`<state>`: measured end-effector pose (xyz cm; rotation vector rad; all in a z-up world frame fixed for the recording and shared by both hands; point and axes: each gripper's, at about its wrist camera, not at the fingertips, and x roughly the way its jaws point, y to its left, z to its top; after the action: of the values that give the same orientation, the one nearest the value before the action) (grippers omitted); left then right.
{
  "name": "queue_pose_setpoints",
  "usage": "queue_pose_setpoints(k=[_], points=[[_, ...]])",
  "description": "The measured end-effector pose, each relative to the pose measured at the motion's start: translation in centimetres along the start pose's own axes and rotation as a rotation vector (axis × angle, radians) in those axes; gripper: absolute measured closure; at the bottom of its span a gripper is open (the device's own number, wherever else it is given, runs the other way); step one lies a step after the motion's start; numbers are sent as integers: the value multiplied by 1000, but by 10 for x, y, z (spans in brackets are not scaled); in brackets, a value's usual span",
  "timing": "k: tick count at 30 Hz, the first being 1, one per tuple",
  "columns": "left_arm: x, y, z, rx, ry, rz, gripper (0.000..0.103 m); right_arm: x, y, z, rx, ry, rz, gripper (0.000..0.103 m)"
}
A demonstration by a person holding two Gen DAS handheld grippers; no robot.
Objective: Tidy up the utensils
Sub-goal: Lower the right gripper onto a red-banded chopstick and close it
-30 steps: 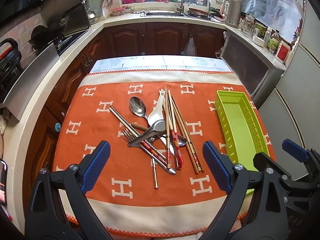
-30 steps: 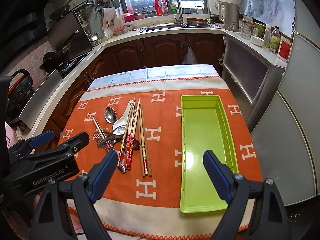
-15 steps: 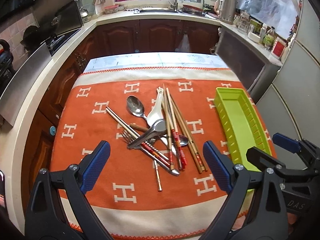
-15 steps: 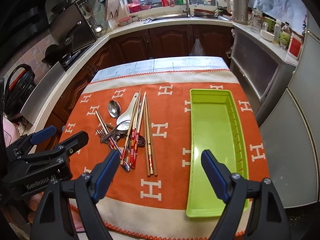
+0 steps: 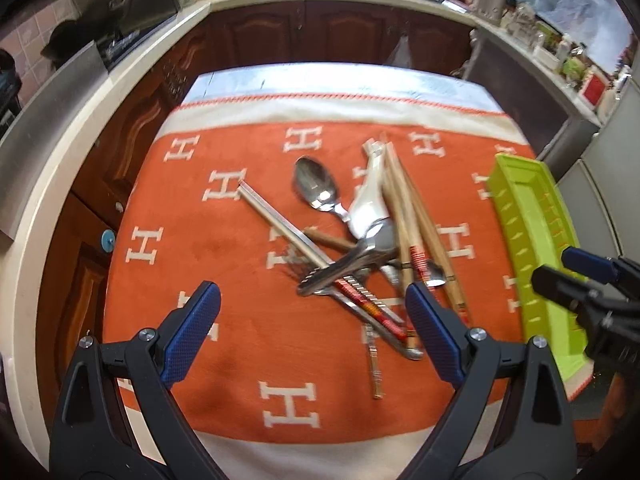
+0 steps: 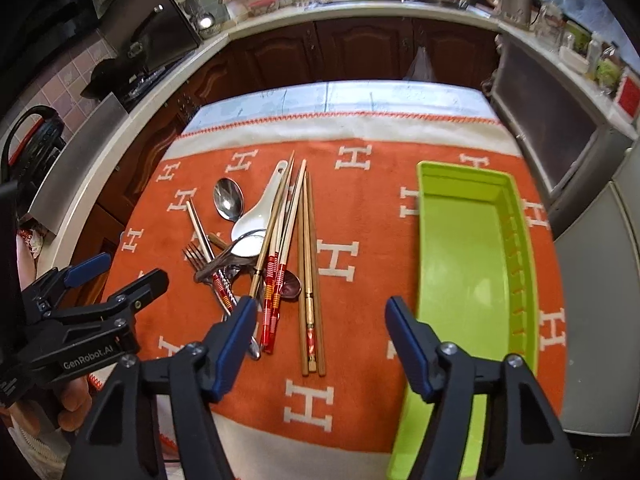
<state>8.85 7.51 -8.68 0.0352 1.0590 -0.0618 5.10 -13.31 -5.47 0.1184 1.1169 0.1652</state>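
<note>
Hovering over piled utensils (image 6: pixel 264 248), left tongs (image 5: pixel 312 308) gape; right tongs (image 6: pixel 318 320) likewise.

My left gripper (image 5: pixel 312 316) fills the lower part of its own view, jaws spread wide with nothing between the blue pads (image 5: pixel 192 332). My right gripper (image 6: pixel 318 334) sits low in its view, jaws also parted and holding nothing. Each shows at the other's frame edge; my bare hand (image 6: pixel 74 402) grips the left one at lower left.
</note>
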Motion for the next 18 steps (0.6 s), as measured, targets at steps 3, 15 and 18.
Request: queue_pose_setpoints(k=[3, 15, 18], points=[[27, 17, 3, -23, 55, 4, 14, 24, -3, 11, 8, 54, 22, 46], [90, 71, 9, -148, 201, -67, 59, 97, 10, 41, 51, 198, 169, 63], [95, 71, 10, -154, 222, -91, 66, 116, 14, 45, 67, 249, 207, 71]])
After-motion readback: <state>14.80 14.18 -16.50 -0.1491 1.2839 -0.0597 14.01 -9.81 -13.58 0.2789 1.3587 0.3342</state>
